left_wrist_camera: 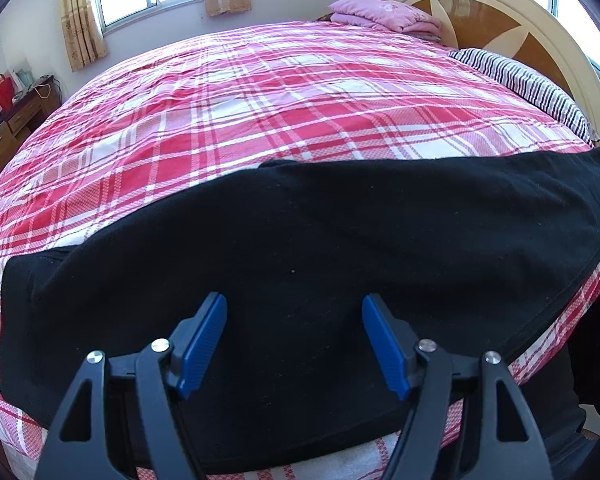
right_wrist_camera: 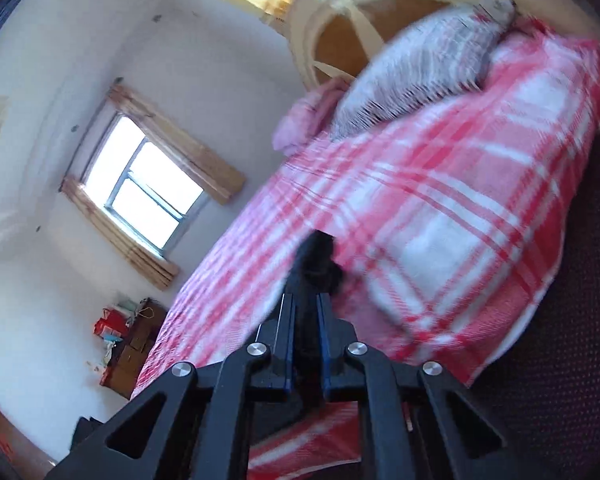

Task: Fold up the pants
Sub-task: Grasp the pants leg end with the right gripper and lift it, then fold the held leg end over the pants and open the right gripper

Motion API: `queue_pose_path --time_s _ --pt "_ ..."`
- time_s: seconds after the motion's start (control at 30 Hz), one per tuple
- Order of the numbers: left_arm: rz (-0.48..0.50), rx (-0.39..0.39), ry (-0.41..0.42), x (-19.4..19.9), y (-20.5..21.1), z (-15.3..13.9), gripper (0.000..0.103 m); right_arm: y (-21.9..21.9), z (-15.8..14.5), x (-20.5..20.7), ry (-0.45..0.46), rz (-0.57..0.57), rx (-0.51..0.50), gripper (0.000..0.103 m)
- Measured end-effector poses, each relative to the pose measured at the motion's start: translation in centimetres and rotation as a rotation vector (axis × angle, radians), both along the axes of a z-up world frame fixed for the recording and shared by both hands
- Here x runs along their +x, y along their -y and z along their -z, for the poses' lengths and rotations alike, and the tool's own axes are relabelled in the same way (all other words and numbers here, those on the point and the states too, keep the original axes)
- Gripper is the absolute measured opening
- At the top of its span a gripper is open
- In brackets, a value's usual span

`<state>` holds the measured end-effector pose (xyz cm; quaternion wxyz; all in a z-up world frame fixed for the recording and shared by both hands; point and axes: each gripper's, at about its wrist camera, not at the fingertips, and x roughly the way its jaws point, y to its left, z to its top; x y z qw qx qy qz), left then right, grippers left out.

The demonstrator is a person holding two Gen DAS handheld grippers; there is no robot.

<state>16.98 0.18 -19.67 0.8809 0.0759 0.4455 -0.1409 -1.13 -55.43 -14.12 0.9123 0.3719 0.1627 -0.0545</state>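
Pants (left_wrist_camera: 300, 240), black: spread along bed (left_wrist_camera: 260, 100) edge for folding. Right gripper (right_wrist_camera: 305, 300) clamped on a fabric bunch, likely to lift. Left gripper (left_wrist_camera: 294, 316) spread, poised above cloth.

right tool (right_wrist_camera: 305, 304) pinching black pants (right_wrist_camera: 318, 262), plaid bed (right_wrist_camera: 440, 216)
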Motion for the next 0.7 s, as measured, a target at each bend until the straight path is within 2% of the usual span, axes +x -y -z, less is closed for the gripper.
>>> queue_pose_path --time_s 0.2,0.37,0.57,0.7 --pt "-0.002 -0.003 0.005 -0.1 0.0 -0.3 0.073 -7.2 -5.4 0.7 0.030 -0.084 -0.217 0.009" --pt "-0.007 -0.013 0.010 -0.2 -0.3 -0.3 0.073 -13.8 -8.0 2.7 0.026 -0.204 -0.360 0.009" --pt "-0.017 -0.032 0.008 -0.2 -0.9 -0.1 0.073 -20.8 -7.6 5.9 -0.011 -0.368 -0.385 0.009" --pt "-0.018 -0.043 0.007 -0.3 -1.0 0.0 0.073 -25.5 -5.7 8.9 -0.056 -0.487 -0.396 0.009"
